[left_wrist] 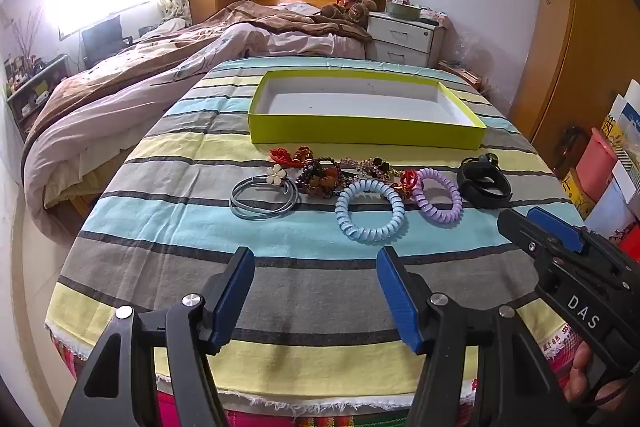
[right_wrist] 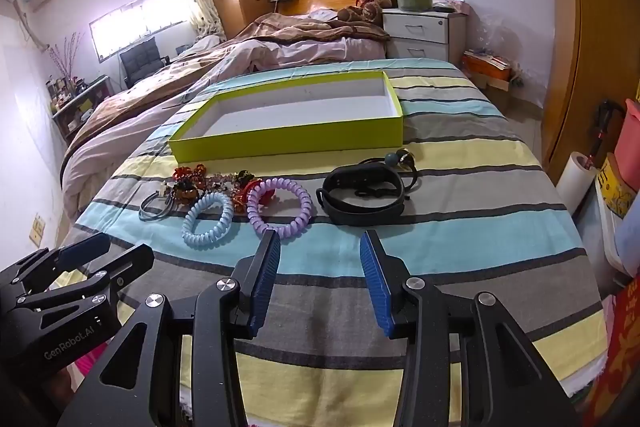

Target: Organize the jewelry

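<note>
Several pieces in a row, frame centre, on striped tabletop [left_wrist: 160,227]: grey hoops [left_wrist: 262,199], blue coil [left_wrist: 370,209], purple coil [left_wrist: 438,201], black band [left_wrist: 484,183]. Green box [left_wrist: 366,137] behind, empty. Left tool [left_wrist: 316,297] and right tool [right_wrist: 318,281]: spread wide, holding nothing. Step: first pickup pending; next, close on one piece.

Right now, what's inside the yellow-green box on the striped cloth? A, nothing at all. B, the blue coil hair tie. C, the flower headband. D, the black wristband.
A: the yellow-green box shows only its bare white floor, while the jewelry lies on the striped cloth in front of it.
</note>
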`<state>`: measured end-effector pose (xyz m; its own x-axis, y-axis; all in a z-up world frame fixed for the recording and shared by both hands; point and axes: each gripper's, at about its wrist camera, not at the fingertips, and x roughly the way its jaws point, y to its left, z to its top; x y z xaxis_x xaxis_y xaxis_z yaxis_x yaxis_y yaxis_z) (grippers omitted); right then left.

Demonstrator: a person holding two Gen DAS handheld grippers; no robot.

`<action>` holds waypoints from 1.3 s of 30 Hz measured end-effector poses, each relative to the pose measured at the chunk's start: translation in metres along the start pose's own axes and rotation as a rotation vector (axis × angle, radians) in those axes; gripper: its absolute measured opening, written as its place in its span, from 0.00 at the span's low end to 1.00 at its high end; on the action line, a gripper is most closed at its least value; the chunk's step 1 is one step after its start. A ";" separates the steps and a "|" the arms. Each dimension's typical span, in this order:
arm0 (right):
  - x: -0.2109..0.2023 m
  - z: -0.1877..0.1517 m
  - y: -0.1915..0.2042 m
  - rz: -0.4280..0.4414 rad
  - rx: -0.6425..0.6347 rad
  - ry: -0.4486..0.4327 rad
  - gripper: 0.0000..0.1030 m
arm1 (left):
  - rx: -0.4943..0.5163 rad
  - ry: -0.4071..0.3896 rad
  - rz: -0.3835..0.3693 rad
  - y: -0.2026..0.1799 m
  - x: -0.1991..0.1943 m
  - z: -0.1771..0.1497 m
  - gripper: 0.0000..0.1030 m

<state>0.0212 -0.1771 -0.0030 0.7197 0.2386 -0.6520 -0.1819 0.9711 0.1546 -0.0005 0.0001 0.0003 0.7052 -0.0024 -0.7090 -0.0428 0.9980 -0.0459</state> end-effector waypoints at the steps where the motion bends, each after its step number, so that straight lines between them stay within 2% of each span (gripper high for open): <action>1: 0.000 0.000 0.000 0.000 0.000 0.002 0.42 | 0.003 0.008 0.007 0.000 0.000 0.000 0.61; 39: -0.005 0.001 -0.002 -0.025 -0.006 -0.001 0.42 | 0.000 0.004 0.021 0.002 -0.006 0.001 0.61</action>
<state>0.0183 -0.1803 0.0004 0.7244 0.2147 -0.6551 -0.1684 0.9766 0.1338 -0.0046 0.0024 0.0053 0.7011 0.0183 -0.7128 -0.0576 0.9979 -0.0310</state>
